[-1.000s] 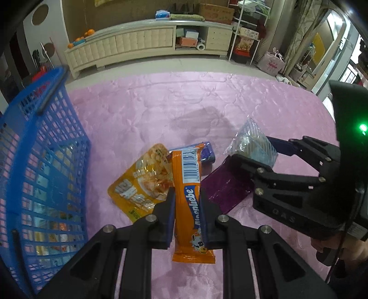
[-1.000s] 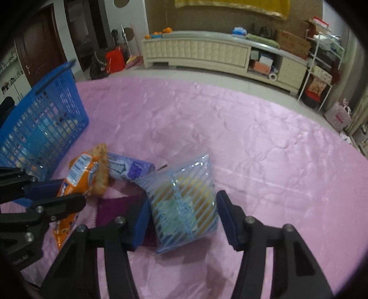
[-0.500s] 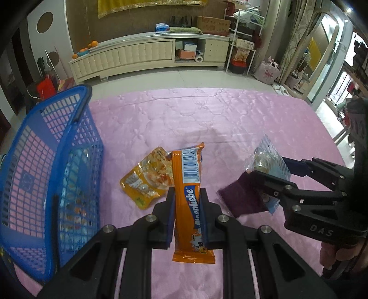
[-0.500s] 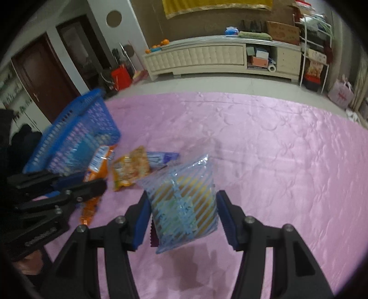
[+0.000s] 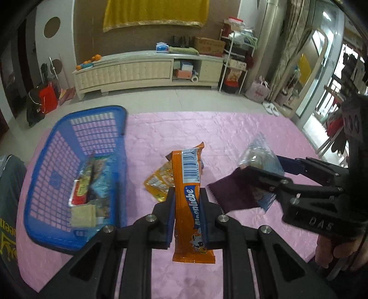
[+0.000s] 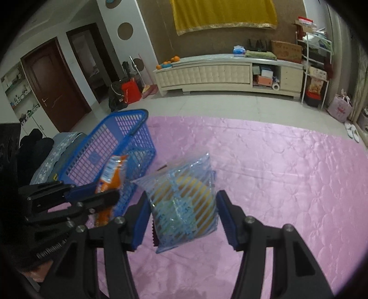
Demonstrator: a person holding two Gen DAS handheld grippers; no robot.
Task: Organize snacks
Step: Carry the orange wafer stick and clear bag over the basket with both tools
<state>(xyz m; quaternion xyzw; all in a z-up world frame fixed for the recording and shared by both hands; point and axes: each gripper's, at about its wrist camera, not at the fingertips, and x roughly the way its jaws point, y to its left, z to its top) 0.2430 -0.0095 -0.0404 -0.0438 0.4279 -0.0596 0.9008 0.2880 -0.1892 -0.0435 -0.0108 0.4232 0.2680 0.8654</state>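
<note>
The left hand-held gripper (image 5: 187, 214) is pinching the orange snack bar (image 5: 189, 184) between narrow jaws, with the bar standing upright and its lower end hanging below the pads. The right hand-held gripper (image 6: 182, 216) is clamping the blue striped clear packet (image 6: 184, 202) at a middle width, and a dark purple sachet (image 5: 232, 192) is caught under the packet, its toothed edge sticking out at 9 o'clock. Both snacks are hanging in the air above the pink quilted bed (image 6: 287, 184), not resting on it. To do this step well, I think each hand should be carrying its load over the rim of the blue basket (image 5: 76, 165), which is lying at 9 to 10 o'clock in the left wrist view, and letting go only when the snack is low inside, so it is not bouncing out. The purple sachet is held only loosely as far as I can judge, so it could be slipping away on the way. The two grippers are close beside each other, so one should go first. A yellow pouch (image 5: 158, 181) is waiting on the bed just behind the orange bar. The basket is already holding several packets (image 5: 89, 191), which are leaving less free room. Farther away, at 12 o'clock, a long cream cabinet (image 5: 147, 69) is standing against the wall under a yellow cloth (image 5: 156, 13), well apart from the work.
</note>
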